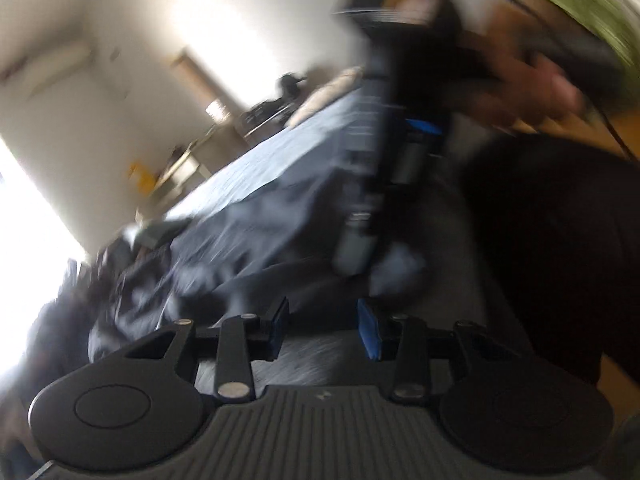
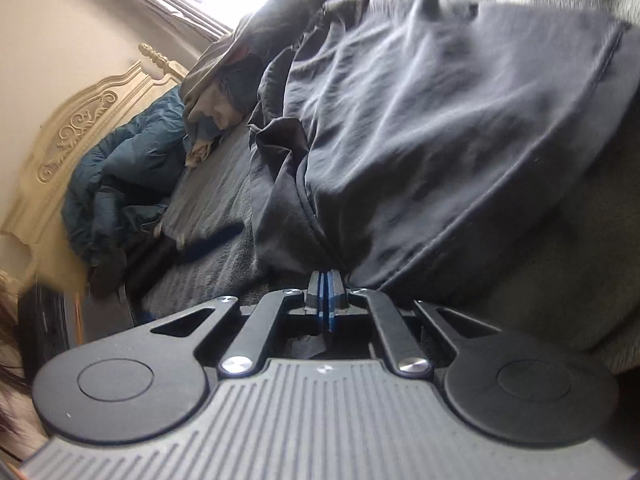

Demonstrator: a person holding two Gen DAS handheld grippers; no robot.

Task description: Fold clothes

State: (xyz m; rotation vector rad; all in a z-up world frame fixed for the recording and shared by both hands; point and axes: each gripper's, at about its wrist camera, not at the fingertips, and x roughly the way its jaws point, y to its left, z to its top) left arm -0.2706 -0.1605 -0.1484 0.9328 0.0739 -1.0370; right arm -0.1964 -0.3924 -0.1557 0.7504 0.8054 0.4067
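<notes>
A dark navy garment [image 2: 420,120] lies spread and creased on the grey bed cover [image 2: 212,208]. Its folds run down into my right gripper [image 2: 326,280], whose blue pads are pressed together on the cloth's near edge. The left wrist view is blurred. There my left gripper [image 1: 325,330] stands open over the grey cover [image 1: 320,364], with nothing between its pads. The same garment [image 1: 248,248] is bunched just beyond it. My right gripper [image 1: 354,256] comes down from above, tip in the cloth, held by a person's hand [image 1: 532,88].
A teal quilted jacket [image 2: 128,160] lies against the carved cream headboard [image 2: 80,120]. A heap of other clothes [image 2: 240,60] sits behind the garment. The person's black-clad body [image 1: 560,240] fills the right of the left wrist view. Furniture stands along the far wall.
</notes>
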